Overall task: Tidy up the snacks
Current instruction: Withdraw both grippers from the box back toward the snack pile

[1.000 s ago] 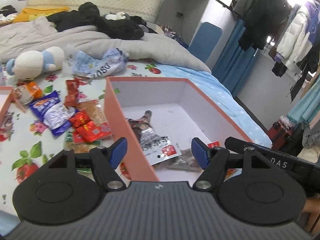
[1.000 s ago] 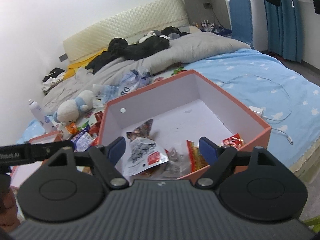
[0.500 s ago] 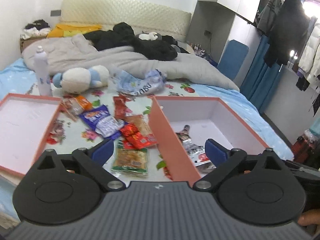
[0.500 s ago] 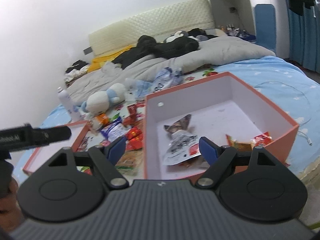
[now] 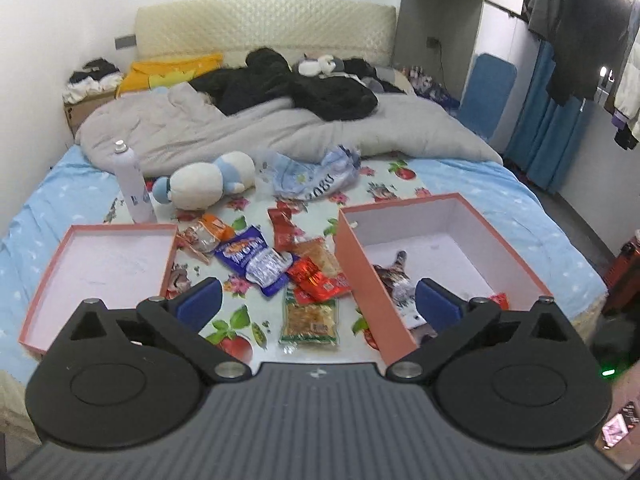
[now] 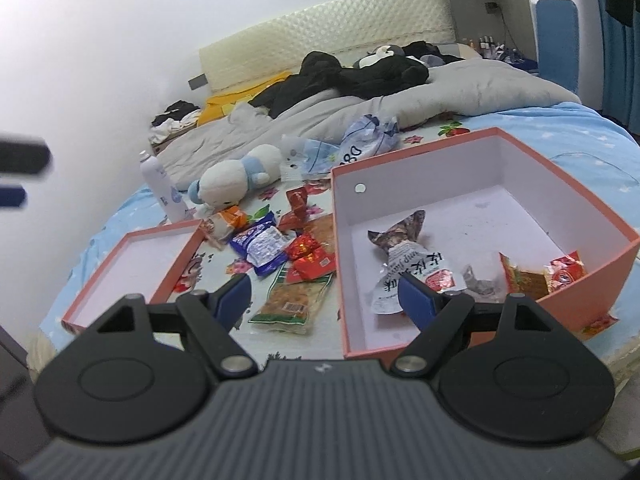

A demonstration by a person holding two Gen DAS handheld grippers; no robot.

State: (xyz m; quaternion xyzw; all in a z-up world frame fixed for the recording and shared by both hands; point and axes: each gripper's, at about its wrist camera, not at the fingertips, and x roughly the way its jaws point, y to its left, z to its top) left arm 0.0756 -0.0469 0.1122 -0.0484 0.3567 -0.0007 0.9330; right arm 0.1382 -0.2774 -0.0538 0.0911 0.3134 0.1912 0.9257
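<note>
both the left hand-held gripper and the right hand-held gripper hover wide apart and empty above the bed, where loose snack packets lie between the shallow lid and the deep box, which holds several packets, with a plush toy beyond.

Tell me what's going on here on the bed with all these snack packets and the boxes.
A person is sorting snacks with two handheld grippers. The left gripper and right gripper are both open and hold nothing, hovering above the bed. A few packets already lie in the deep orange box. A pile of loose snack packets sits on the floral sheet between it and the shallow orange lid, which has nothing in it.
</note>
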